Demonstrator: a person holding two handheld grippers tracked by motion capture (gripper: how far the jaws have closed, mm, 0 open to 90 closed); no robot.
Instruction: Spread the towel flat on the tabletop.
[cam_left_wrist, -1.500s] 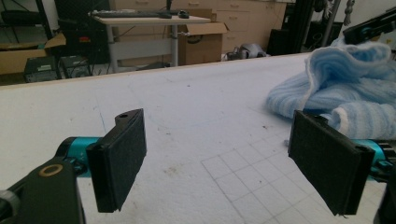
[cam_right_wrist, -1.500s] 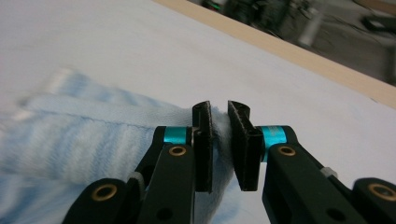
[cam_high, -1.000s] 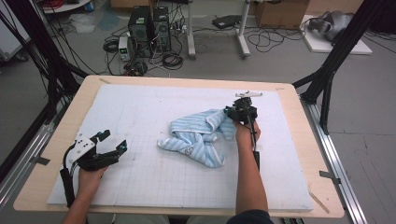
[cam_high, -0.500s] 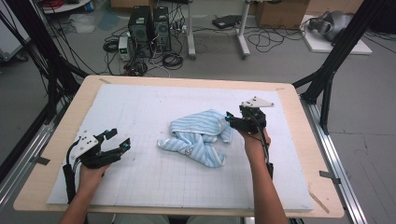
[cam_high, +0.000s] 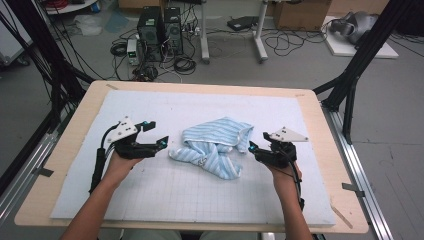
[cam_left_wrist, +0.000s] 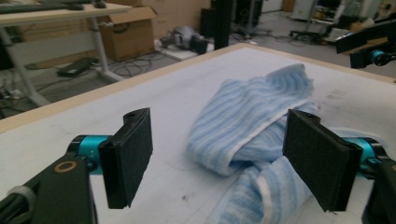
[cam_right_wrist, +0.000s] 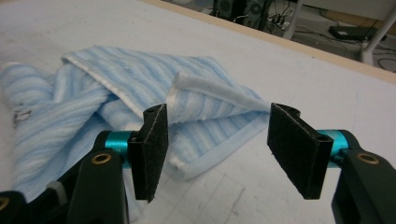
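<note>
- Counting what lies in front of me: one crumpled blue-and-white striped towel (cam_high: 212, 150), one white gridded mat (cam_high: 150, 200) under it, one wooden table (cam_high: 330, 190) under the mat.
- I hold two grippers, one in each hand; my forearms come in from the near edge.
- The towel sits near the middle of the mat, bunched and folded over itself, with one flap folded over toward the right and a loose end trailing toward the near side.
- My left gripper (cam_high: 152, 135) is just left of the towel, pointing right toward it. Its jaws have just been opening and stand spread wide, with nothing pinched.
- In the left gripper view, the towel (cam_left_wrist: 252, 126) lies just beyond the two black pads (cam_left_wrist: 128, 156); the right-hand pad overlaps the cloth in the picture, but I cannot tell whether it touches.
- My right gripper (cam_high: 257, 145) is just right of the towel, pointing left at its folded edge. Its jaws stand apart, holding nothing.
- In the right gripper view, the towel's (cam_right_wrist: 140, 88) folded corner lies just beyond the gap between the pads (cam_right_wrist: 152, 149); neither pad presses on it.
- Beyond the far edge of the table, on the floor, I count two dark computer towers (cam_high: 160, 25) among loose cables.
</note>
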